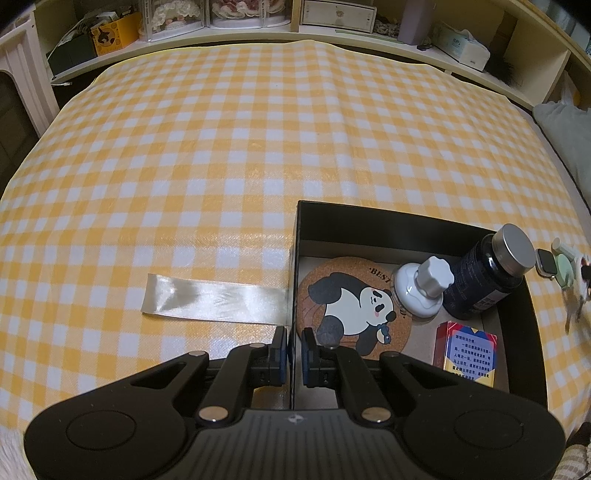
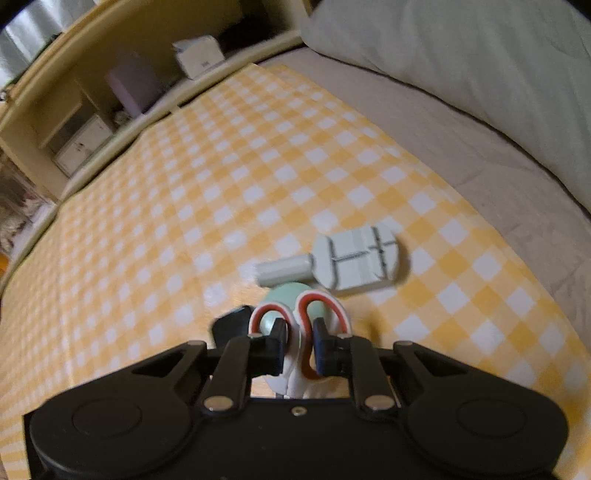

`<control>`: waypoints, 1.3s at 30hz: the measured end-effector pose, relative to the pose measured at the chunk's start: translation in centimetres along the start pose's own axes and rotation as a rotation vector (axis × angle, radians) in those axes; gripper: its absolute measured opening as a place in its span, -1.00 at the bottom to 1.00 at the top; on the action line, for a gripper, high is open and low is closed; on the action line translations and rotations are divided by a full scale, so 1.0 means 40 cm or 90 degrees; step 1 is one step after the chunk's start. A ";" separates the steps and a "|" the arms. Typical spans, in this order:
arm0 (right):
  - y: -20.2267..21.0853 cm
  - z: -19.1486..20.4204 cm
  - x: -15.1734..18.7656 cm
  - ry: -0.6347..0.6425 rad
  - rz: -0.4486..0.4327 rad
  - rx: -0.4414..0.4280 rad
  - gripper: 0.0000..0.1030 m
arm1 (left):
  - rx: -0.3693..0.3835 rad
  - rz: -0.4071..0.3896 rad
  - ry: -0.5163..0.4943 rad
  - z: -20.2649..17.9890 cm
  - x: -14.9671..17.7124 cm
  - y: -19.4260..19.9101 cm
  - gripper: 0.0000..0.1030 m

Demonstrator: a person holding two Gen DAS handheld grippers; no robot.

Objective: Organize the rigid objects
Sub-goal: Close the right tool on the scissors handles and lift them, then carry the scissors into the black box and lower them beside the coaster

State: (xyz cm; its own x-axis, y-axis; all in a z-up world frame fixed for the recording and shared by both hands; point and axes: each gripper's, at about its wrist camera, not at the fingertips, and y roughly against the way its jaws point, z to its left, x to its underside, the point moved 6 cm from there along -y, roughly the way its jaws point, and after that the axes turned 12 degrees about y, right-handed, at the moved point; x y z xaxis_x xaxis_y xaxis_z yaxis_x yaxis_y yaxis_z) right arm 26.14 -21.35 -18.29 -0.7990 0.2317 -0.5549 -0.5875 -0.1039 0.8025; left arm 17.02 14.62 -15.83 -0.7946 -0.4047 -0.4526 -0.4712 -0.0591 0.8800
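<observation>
My left gripper (image 1: 294, 354) has its fingers pinched on the near left wall of the black box (image 1: 406, 216), which sits on the checked cloth (image 1: 221, 147). Inside the box, nearest me, lie a panda coaster (image 1: 347, 314) and a red and blue pack (image 1: 467, 354); behind them stand a white knob (image 1: 421, 293) and a dark bottle (image 1: 484, 277), tilted against the far right wall. A ribbon (image 1: 214, 301) lies flat just left of the box. My right gripper (image 2: 300, 345) has its fingers narrow, pressing on a white toy (image 2: 301, 321) with red trim and a mint body. Just beyond it a pale grey tool (image 2: 343, 260) rests on the cloth. Shelves (image 1: 258, 33) run along the far edge.
</observation>
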 end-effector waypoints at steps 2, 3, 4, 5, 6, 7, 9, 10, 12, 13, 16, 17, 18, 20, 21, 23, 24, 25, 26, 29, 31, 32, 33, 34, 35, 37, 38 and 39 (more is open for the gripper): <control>0.015 0.018 -0.007 -0.002 -0.009 -0.015 -0.69 | 0.000 0.000 0.000 0.000 -0.001 0.000 -0.85; 0.025 0.030 -0.011 -0.011 -0.013 -0.029 -0.69 | -0.001 0.000 -0.001 0.000 0.000 0.000 -0.85; 0.038 0.044 -0.015 -0.025 -0.017 -0.053 -0.69 | -0.001 -0.001 -0.002 0.001 0.001 -0.003 -0.85; 0.050 0.060 -0.021 -0.037 -0.022 -0.078 -0.69 | -0.001 -0.001 -0.002 0.001 0.002 -0.003 -0.85; 0.067 0.083 -0.030 -0.044 -0.030 -0.107 -0.69 | 0.000 0.000 -0.002 0.001 0.002 -0.003 -0.85; 0.087 0.110 -0.040 -0.041 -0.040 -0.132 -0.69 | 0.000 0.000 -0.001 0.001 0.002 -0.003 -0.85; 0.127 0.166 -0.052 -0.019 -0.058 -0.174 -0.69 | 0.000 0.000 -0.001 0.001 0.001 -0.002 -0.85; 0.150 0.200 -0.056 -0.006 -0.066 -0.198 -0.69 | 0.000 0.000 -0.001 0.001 0.001 -0.002 -0.85; 0.183 0.256 -0.056 0.013 -0.073 -0.238 -0.69 | 0.000 0.000 -0.001 0.001 0.001 -0.002 -0.85; 0.197 0.287 -0.052 0.023 -0.074 -0.257 -0.69 | 0.000 0.000 -0.001 0.001 0.001 -0.002 -0.85; 0.219 0.359 -0.023 0.039 -0.062 -0.297 -0.69 | 0.000 0.000 -0.001 0.001 0.001 -0.002 -0.85; 0.222 0.379 -0.011 0.038 -0.056 -0.308 -0.69 | 0.000 0.000 -0.001 0.001 0.000 -0.002 -0.85; 0.221 0.399 0.002 0.038 -0.049 -0.320 -0.69 | 0.000 0.000 -0.001 0.001 0.001 -0.002 -0.84; 0.209 0.437 0.029 0.046 -0.030 -0.330 -0.69 | 0.000 0.000 -0.001 0.001 0.000 -0.002 -0.84; 0.201 0.457 0.045 0.055 -0.023 -0.332 -0.69 | 0.000 0.000 -0.001 0.001 0.001 -0.002 -0.84; 0.186 0.492 0.078 0.073 -0.009 -0.329 -0.69 | 0.000 0.000 -0.001 0.001 0.000 -0.002 -0.84; 0.180 0.507 0.094 0.078 -0.002 -0.329 -0.69 | 0.000 0.000 -0.001 0.001 0.000 -0.002 -0.84; 0.171 0.518 0.109 0.081 0.008 -0.328 -0.69 | 0.000 0.000 -0.001 0.001 0.000 -0.002 -0.84; 0.161 0.525 0.126 0.080 0.017 -0.325 -0.69 | 0.000 0.000 -0.001 0.001 0.000 -0.002 -0.84; 0.139 0.546 0.177 0.075 0.042 -0.312 -0.69 | 0.000 0.000 -0.001 0.001 0.000 -0.002 -0.84; 0.129 0.565 0.207 0.079 0.055 -0.308 -0.69 | 0.000 0.000 -0.001 0.001 0.000 -0.002 -0.84; 0.124 0.576 0.220 0.081 0.058 -0.306 -0.69 | 0.000 0.000 -0.001 0.001 -0.001 -0.002 -0.84; 0.119 0.585 0.231 0.085 0.059 -0.301 -0.69 | 0.000 0.000 -0.001 0.001 0.000 -0.002 -0.84; 0.113 0.591 0.241 0.086 0.059 -0.294 -0.70 | 0.001 0.001 0.000 0.002 0.001 -0.005 -0.84; 0.105 0.595 0.250 0.085 0.061 -0.287 -0.70 | 0.001 0.001 0.000 0.002 0.001 -0.005 -0.84; 0.087 0.601 0.270 0.080 0.072 -0.279 -0.70 | 0.000 0.001 -0.001 0.002 0.001 -0.005 -0.84; 0.078 0.603 0.276 0.076 0.078 -0.277 -0.70 | 0.001 0.001 -0.001 0.002 0.002 -0.005 -0.84; 0.069 0.605 0.284 0.075 0.083 -0.274 -0.72 | 0.001 0.001 -0.001 0.002 0.001 -0.005 -0.84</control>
State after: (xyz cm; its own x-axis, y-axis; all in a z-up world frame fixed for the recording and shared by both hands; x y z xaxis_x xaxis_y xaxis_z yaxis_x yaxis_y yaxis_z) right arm 18.54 4.41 -17.09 -0.8643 0.0810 -0.4965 -0.4609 -0.5229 0.7170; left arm 17.03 14.70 -16.03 -0.7957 -0.4039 -0.4514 -0.4703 -0.0578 0.8806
